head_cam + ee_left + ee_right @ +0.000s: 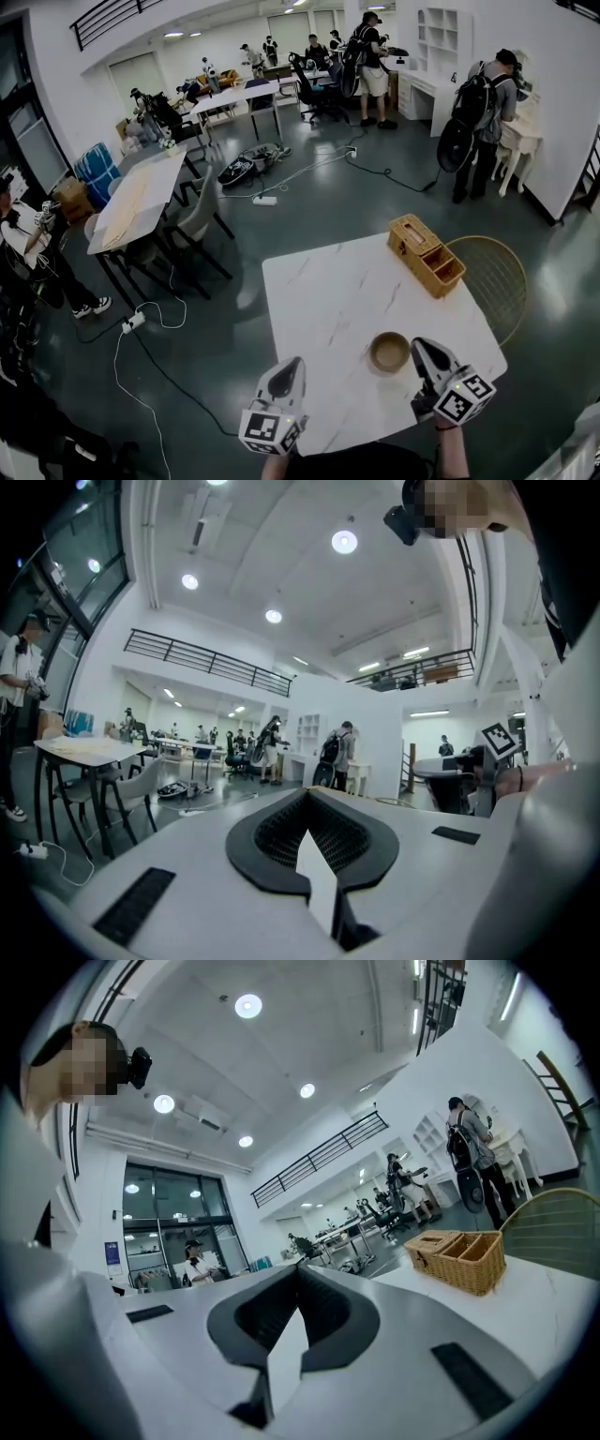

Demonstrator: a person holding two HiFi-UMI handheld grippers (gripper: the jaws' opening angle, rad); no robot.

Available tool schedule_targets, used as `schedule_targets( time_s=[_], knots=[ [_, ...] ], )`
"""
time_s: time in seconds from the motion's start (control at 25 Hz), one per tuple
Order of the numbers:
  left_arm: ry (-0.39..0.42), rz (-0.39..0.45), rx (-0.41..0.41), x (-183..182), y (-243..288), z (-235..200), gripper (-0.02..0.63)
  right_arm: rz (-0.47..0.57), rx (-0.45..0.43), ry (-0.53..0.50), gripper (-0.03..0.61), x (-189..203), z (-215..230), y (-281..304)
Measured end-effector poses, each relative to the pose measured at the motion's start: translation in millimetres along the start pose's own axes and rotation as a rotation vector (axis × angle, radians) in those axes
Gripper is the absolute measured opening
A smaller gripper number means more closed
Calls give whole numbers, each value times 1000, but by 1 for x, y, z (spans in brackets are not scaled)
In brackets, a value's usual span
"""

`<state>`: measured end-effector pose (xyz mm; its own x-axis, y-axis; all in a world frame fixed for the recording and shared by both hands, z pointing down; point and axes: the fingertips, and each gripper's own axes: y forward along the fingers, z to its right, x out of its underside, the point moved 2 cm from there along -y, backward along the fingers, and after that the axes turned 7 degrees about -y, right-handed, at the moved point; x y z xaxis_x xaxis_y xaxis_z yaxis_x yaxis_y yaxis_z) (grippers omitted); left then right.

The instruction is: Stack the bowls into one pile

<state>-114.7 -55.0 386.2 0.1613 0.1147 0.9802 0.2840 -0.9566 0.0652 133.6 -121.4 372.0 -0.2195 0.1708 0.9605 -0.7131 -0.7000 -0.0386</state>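
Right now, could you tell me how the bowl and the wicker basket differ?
The bowl is round and plain; the wicker basket is rectangular, woven, with compartments. The bowl sits nearer; the wicker basket sits at the far corner of the table. Both are tan.

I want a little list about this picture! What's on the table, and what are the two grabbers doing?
table: white marble top
bowl: brown, near the front edge; one bowl or a pile, cannot tell
basket: wicker, at the far right corner
chair: wire, behind the table on the right
left gripper: shut, empty, over the front edge
right gripper: shut, empty, just right of the bowl
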Motion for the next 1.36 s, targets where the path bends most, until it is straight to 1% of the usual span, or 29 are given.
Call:
schedule_targets(
  time_s=[0.2, 0.48, 0.84, 1.36],
  knots=[
    [4, 27, -31, -8, -5, -7, 14, 23, 21, -50, 14, -6, 1, 0],
    [14, 29, -43, -8, -5, -4, 14, 21, 56, -108, 14, -7, 6, -4],
    [29, 23, -52, -11, -5, -4, 14, 30, 75, -121, 14, -10, 10, -6],
    [30, 20, -50, -12, -4, -4, 14, 32, 90, -125, 14, -10, 10, -8]
  ],
)
